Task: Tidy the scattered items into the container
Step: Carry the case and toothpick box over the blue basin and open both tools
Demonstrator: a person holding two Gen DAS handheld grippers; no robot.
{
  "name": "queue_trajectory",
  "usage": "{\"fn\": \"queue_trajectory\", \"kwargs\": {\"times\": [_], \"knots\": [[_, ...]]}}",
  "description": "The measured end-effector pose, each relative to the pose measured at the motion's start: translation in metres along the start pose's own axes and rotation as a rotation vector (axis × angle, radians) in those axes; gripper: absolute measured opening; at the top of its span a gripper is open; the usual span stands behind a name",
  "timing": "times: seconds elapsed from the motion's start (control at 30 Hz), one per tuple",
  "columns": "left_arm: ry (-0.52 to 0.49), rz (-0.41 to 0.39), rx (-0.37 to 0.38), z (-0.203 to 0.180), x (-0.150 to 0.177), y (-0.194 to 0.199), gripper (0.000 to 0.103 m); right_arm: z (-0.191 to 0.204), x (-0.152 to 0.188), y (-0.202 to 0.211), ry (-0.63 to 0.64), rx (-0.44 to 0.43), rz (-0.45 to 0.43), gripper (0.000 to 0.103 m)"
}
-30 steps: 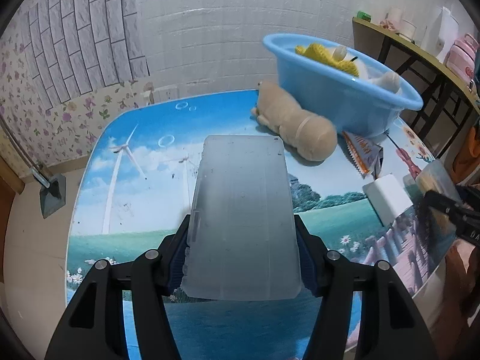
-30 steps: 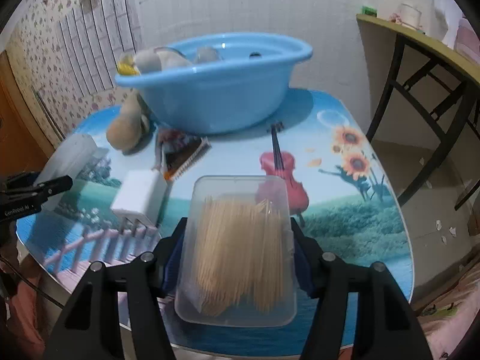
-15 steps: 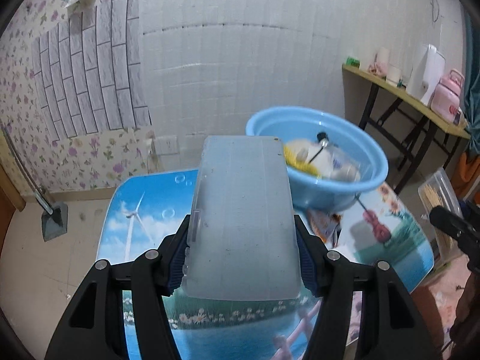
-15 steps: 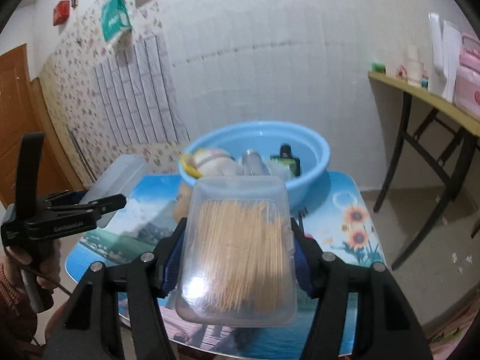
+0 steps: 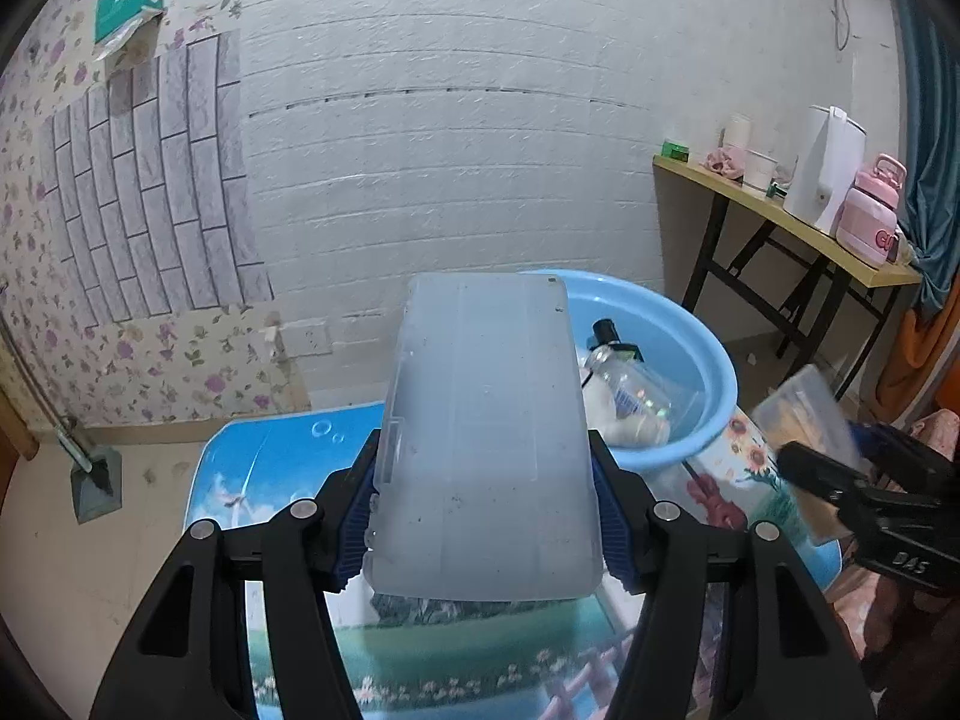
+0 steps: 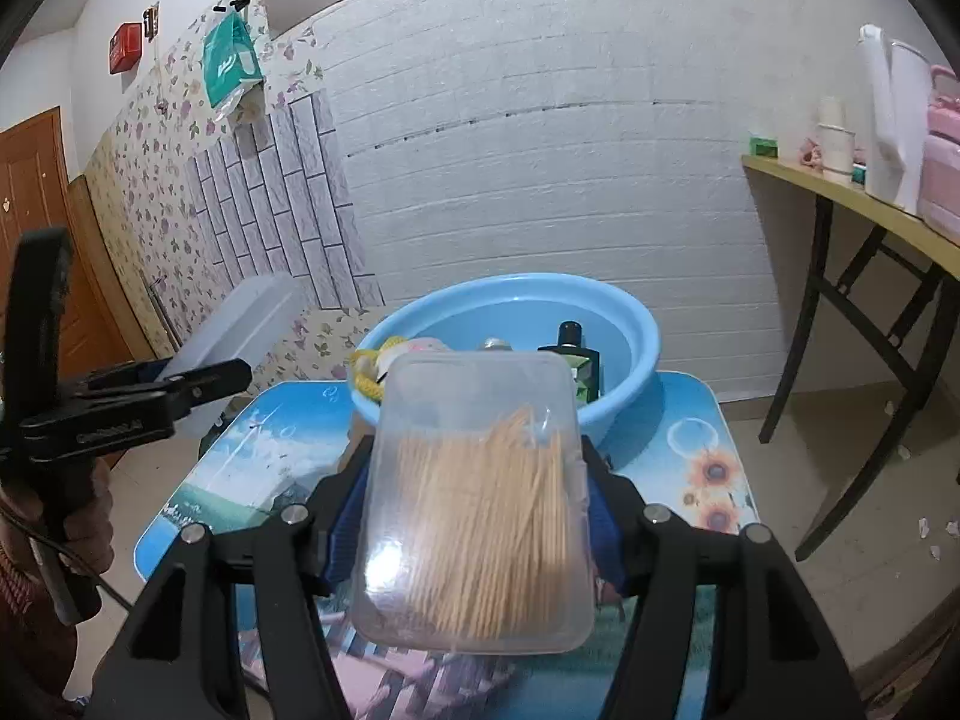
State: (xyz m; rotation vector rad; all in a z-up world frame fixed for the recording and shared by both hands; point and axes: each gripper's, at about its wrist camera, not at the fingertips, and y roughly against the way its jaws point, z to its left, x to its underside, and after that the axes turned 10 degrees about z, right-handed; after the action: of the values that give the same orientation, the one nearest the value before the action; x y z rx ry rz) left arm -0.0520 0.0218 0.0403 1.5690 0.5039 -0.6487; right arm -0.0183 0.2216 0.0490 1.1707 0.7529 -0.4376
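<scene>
I carry the frosted case, pinched in my left gripper, and the toothpick box, pinched in my right gripper, toward the blue basin at the table's far edge, where each must next be released.

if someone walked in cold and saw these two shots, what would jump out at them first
Most likely the two boxes held up in the foreground: the left gripper clamps a frosted plastic case, and the right gripper clamps a clear box of toothpicks. Behind both sits the blue basin at the far end of the picture-printed table, already holding a dark bottle and other items.
</scene>
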Motion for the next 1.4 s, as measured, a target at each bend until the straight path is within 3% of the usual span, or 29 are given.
{"fn": "queue_trajectory", "kwargs": {"times": [0.3, 0.73, 0.8, 0.83, 0.87, 0.93, 1.17, 1.4], "knots": [[-0.059, 0.045, 0.011, -0.023, -0.032, -0.049, 0.061, -0.018, -0.03, -0.039, -0.038, -0.037, 0.008, 0.061], [-0.126, 0.062, 0.062, -0.042, -0.069, -0.11, 0.062, -0.046, -0.06, -0.091, -0.034, -0.011, 0.044, 0.061], [-0.138, 0.056, 0.073, -0.044, -0.073, -0.115, 0.064, -0.049, -0.065, -0.098, -0.035, -0.01, 0.046, 0.061], [-0.145, 0.056, 0.073, -0.046, -0.076, -0.117, 0.071, -0.05, -0.068, -0.1, -0.028, -0.009, 0.045, 0.061], [-0.15, 0.051, 0.07, -0.047, -0.077, -0.119, 0.079, -0.05, -0.07, -0.104, -0.017, -0.001, 0.045, 0.061], [-0.149, 0.042, 0.06, -0.047, -0.076, -0.12, 0.081, -0.05, -0.072, -0.11, -0.006, 0.022, 0.052, 0.062], [-0.116, 0.048, 0.043, -0.033, -0.063, -0.11, 0.081, -0.052, -0.068, -0.113, -0.018, 0.039, 0.051, 0.079], [-0.052, 0.044, 0.028, -0.009, -0.037, -0.08, 0.083, -0.044, -0.058, -0.097, -0.036, 0.042, 0.057, 0.08]]}}
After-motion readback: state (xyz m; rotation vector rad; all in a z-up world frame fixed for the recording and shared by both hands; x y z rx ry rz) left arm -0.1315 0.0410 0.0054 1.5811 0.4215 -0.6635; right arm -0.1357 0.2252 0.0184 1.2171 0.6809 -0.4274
